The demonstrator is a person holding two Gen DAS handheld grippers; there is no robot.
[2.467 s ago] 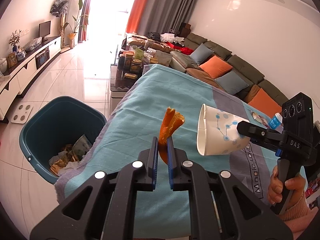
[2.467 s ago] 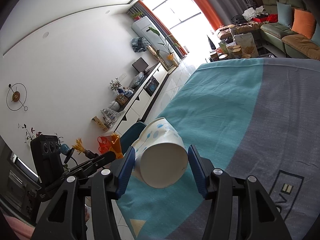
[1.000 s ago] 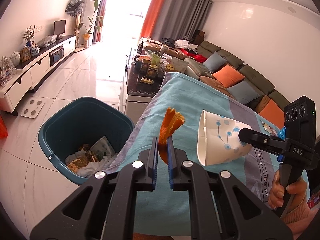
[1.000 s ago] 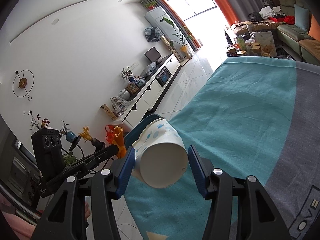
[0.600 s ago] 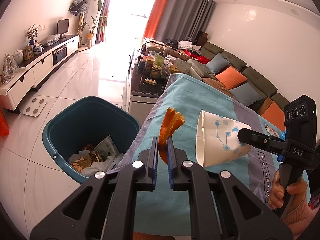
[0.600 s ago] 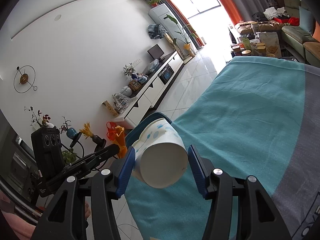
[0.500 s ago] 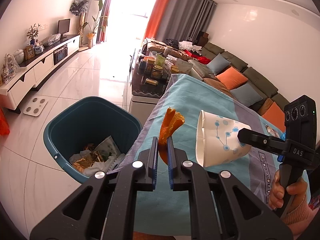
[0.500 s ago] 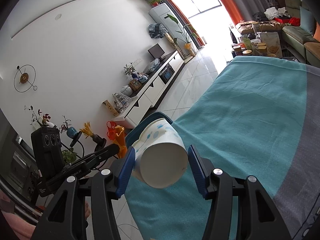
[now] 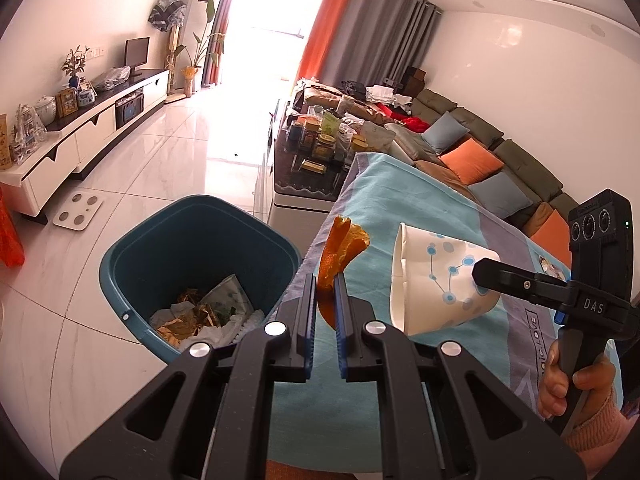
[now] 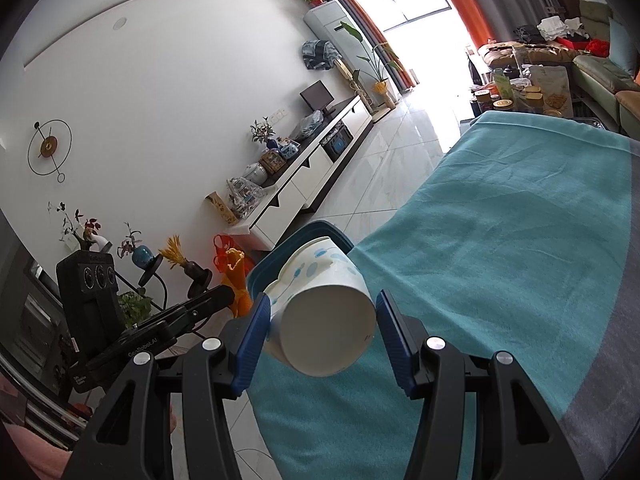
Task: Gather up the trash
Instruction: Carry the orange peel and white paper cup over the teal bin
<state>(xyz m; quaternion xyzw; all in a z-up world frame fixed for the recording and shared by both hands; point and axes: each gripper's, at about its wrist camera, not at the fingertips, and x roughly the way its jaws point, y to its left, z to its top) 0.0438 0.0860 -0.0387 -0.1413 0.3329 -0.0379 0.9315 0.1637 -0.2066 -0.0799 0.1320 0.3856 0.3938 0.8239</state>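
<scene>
My left gripper (image 9: 324, 280) is shut on an orange peel (image 9: 340, 256) and holds it in the air just right of a teal trash bin (image 9: 132, 248) that has paper trash in it. My right gripper (image 10: 320, 308) is shut on a white paper cup with blue dots (image 10: 320, 316), held on its side above the teal-clothed table (image 10: 500, 248). The cup also shows in the left wrist view (image 9: 436, 280), right of the peel. The bin's rim (image 10: 296, 240) shows behind the cup. The left gripper's fingers and the peel (image 10: 236, 280) show at left in the right wrist view.
A coffee table (image 9: 316, 152) crowded with jars stands beyond the bin. A white TV cabinet (image 9: 80, 136) runs along the left wall. A sofa with cushions (image 9: 480, 156) lines the right. A white scale (image 9: 78, 212) lies on the tiled floor.
Both grippers have moved left toward the bin with their loads; the bin now sits closer to the left gripper's fingers. Both grips are unchanged.
</scene>
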